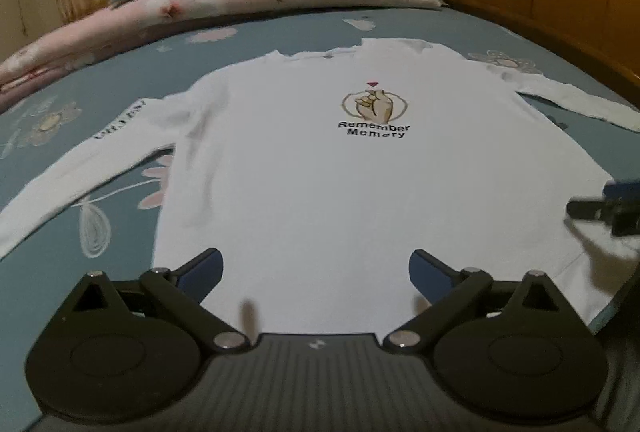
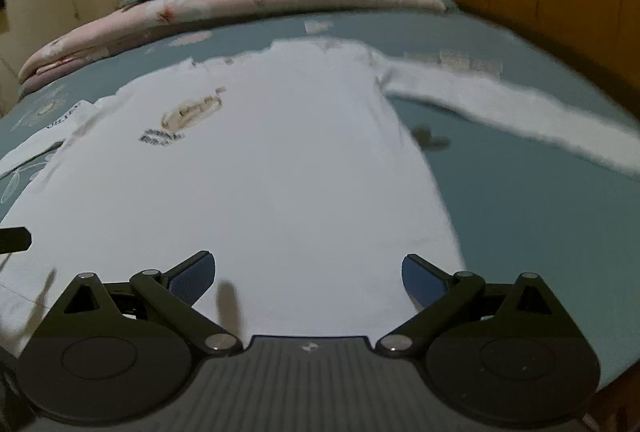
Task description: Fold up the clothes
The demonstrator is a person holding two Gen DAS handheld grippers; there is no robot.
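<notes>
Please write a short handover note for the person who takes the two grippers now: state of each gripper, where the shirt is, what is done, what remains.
Left gripper: open, empty, over the hem of the white long-sleeve shirt.
Right gripper: open, empty, over the hem nearer the shirt's right side.
Shirt lies flat, print up, on the blue floral bedsheet, both sleeves spread out.
Done: shirt laid out. Left: all folds; none started.

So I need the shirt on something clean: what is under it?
The white shirt lies flat on a blue floral bedsheet, which shows all around it. The sheet directly beneath is covered, so its state cannot be seen.
</notes>
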